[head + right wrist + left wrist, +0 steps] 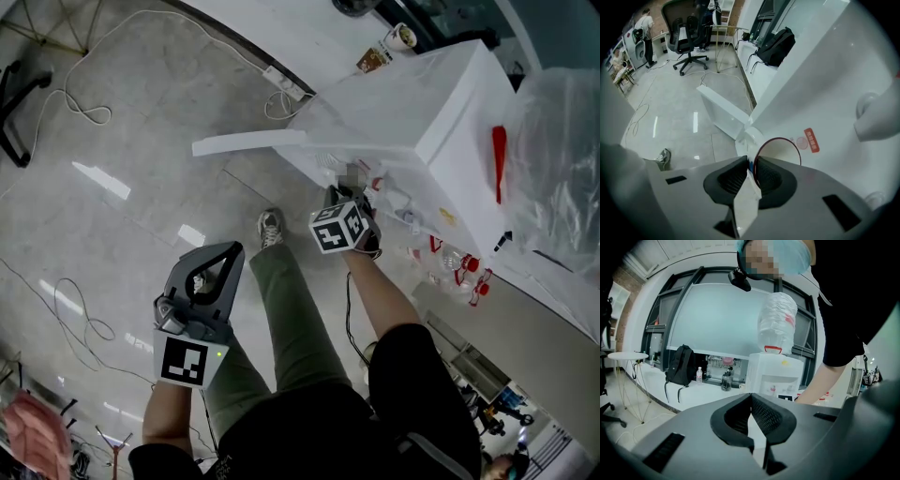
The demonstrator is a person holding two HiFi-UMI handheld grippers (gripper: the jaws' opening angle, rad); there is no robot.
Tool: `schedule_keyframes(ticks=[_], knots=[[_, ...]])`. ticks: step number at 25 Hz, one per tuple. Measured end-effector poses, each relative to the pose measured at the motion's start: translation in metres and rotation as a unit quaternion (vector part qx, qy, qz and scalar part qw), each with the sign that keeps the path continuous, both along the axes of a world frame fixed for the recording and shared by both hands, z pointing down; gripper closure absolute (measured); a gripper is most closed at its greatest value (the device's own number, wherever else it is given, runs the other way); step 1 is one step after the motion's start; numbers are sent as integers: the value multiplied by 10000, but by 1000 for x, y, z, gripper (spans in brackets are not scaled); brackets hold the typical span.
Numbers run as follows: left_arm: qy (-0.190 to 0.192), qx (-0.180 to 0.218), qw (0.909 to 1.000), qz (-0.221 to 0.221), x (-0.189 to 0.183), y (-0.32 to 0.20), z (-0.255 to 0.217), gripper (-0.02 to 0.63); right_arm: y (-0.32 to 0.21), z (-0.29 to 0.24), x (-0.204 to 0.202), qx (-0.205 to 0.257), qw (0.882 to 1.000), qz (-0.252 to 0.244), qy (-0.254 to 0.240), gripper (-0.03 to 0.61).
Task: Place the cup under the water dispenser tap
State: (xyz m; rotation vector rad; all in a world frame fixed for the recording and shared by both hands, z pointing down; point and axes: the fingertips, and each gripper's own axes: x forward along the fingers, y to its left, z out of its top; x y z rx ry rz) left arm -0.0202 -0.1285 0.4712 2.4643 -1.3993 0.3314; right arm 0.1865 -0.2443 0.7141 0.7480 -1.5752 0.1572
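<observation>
Down at the lower left, the left gripper (223, 258) hangs low beside the person's leg (286, 309), above the glossy grey floor (112, 178). Its fingers are pressed together, and nothing sits between them. Its own view looks across the room at the white water dispenser (776, 373), topped by a plastic-wrapped bottle (777, 322). A black backpack (680, 364) rests on the ledge to the left of the machine.

Moving right, there's a grey shoe (270, 228) planted on the floor. A white door panel (248, 142) juts out from the dispenser's lower left corner.

Now the right gripper (349, 197), arm stretched forward, sits right up at the dispenser's front face. Its fingers are clamped on the wall of a clear cup (780, 152) with a dark red rim. One pad is inside the rim and one outside. The cup lies tilted, its mouth facing the camera, close against the white front panel. It is just below and left of a small red label (811, 139).

Further right, near the edge of the right gripper view, a white spout-like shape (876, 117) sticks out of the panel. It's probably a tap, though the wide-angle bend makes that hard to confirm. The cup sits well to its left, not beneath it.
</observation>
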Motion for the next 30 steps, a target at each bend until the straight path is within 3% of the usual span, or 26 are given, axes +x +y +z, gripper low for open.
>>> schedule_keyframes(ticks=[4,9,17,24,30], knots=[[-27,-3,10000,3,-1,-6,0,594,-4,1,1,85,9999,144,-21,496],[-103,58,9999,78,-6,-7,-12,594,-5,-17,5,306,9983,452,-226,437],[-255,287,9983,430,-1,3,-64,594,17,-90,3,699,9909,882,-736,437],[-403,641,9945,717,4,27,-130,594,60,-178,6,1030,9751,1454,-1322,439],[-475,1254,9876,820,4,47,-188,594,89,-272,-6,1829,9423,1679,-2247,461]])
